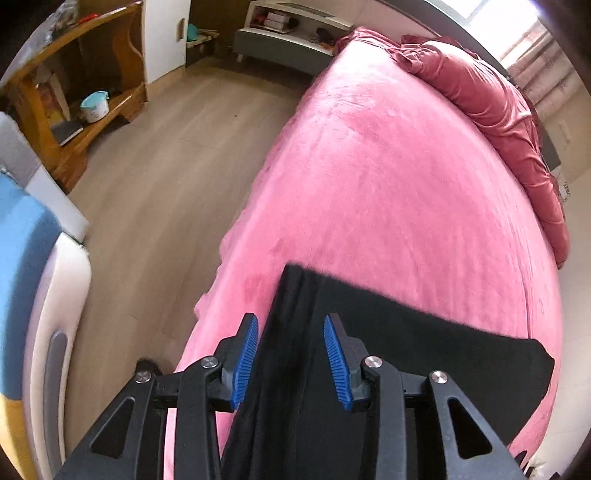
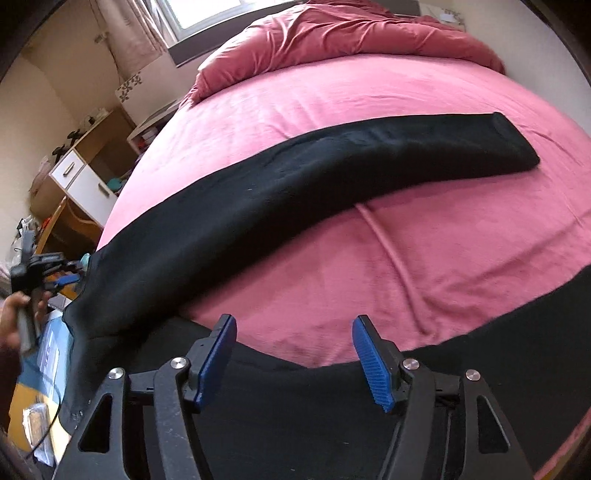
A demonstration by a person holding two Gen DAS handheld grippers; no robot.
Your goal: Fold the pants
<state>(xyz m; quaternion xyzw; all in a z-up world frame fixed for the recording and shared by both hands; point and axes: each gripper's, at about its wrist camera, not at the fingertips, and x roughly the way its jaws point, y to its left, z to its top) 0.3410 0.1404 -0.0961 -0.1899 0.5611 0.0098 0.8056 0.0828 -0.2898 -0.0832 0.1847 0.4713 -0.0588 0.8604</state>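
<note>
Black pants [image 2: 295, 177] lie spread on a pink bed [image 2: 443, 258]. One leg runs from the lower left to the far right, its end at the right. The waist part lies under my right gripper [image 2: 293, 325], which is open with its jaws wide over the pants' edge. In the left wrist view the pants [image 1: 406, 350] lie at the near corner of the bed [image 1: 369, 184]. My left gripper [image 1: 290, 321] is open and straddles a fold of the fabric. The left gripper also shows at the left edge of the right wrist view [image 2: 55, 273], by the pants' edge.
A dark red duvet [image 2: 332, 33] is bunched at the head of the bed. Wooden floor [image 1: 166, 166] lies left of the bed, with a wooden shelf unit [image 1: 74, 92] and a low white cabinet [image 1: 288, 37] beyond. A bedside cabinet [image 2: 85, 173] stands by the wall.
</note>
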